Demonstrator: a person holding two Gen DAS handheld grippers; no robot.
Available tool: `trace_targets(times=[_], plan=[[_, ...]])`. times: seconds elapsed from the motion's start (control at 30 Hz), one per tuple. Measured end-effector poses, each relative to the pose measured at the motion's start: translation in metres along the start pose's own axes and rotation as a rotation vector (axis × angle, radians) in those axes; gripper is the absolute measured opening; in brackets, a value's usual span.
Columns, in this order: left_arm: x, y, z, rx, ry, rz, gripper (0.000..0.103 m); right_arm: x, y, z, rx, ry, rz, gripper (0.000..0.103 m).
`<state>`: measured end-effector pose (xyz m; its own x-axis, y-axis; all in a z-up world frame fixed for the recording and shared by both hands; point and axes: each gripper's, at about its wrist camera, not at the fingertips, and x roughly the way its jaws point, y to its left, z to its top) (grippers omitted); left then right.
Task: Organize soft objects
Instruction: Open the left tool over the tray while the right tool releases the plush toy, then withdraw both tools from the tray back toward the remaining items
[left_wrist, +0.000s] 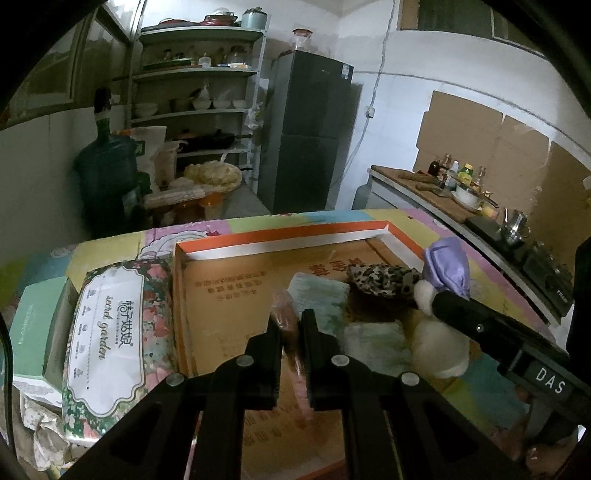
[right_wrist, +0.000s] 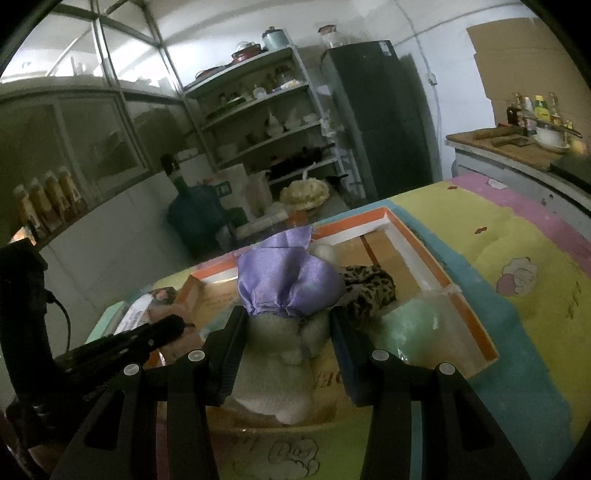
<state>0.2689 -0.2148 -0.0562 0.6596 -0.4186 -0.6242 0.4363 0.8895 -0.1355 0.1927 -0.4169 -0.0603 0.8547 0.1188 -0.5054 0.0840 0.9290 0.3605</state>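
A shallow orange-rimmed cardboard box (left_wrist: 280, 236) lies on a colourful mat. My left gripper (left_wrist: 290, 325) is shut on a thin pink packet (left_wrist: 286, 317) held over the box floor. My right gripper (right_wrist: 288, 321) is shut on a white plush toy (right_wrist: 273, 373) with a purple satin cloth (right_wrist: 288, 280), held over the box's near part; the toy also shows in the left wrist view (left_wrist: 439, 347). A leopard-print fabric piece (right_wrist: 365, 288) and pale green packs (left_wrist: 319, 295) lie in the box.
A floral tissue pack (left_wrist: 110, 332) and a green tissue box (left_wrist: 40, 332) lie left of the box. Behind stand a water jug (left_wrist: 107, 177), shelves (left_wrist: 199, 110), a dark fridge (left_wrist: 306, 129) and a counter with bottles (left_wrist: 454, 181).
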Motion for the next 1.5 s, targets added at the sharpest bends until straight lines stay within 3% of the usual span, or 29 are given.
trace_targets(times=[0.23, 0.3, 0.37, 0.43, 0.83, 0.97, 1.5], plan=[[0.007, 0.005, 0.0, -0.017, 0.006, 0.005, 0.017, 0.014, -0.002, 0.0, 0.003, 0.037, 0.001, 0.047], [0.009, 0.005, -0.001, -0.015, 0.004, 0.005, 0.028, 0.017, -0.003, 0.001, 0.006, 0.042, 0.0, 0.048], [0.01, 0.005, -0.001, -0.013, 0.01, -0.008, 0.053, 0.018, -0.005, 0.001, 0.008, 0.046, -0.002, 0.048], [0.011, 0.004, -0.001, -0.008, 0.01, -0.009, 0.06, 0.022, -0.005, 0.002, 0.012, 0.052, -0.003, 0.049], [-0.004, 0.005, 0.004, 0.003, -0.077, 0.038, 0.067, 0.024, -0.013, 0.002, 0.046, 0.052, -0.007, 0.059], [-0.012, 0.005, 0.007, -0.002, -0.111, 0.039, 0.072, 0.018, -0.011, 0.002, 0.045, 0.03, -0.013, 0.06], [-0.038, 0.001, 0.004, 0.006, -0.145, 0.033, 0.072, -0.006, 0.001, 0.002, 0.04, -0.014, -0.02, 0.06]])
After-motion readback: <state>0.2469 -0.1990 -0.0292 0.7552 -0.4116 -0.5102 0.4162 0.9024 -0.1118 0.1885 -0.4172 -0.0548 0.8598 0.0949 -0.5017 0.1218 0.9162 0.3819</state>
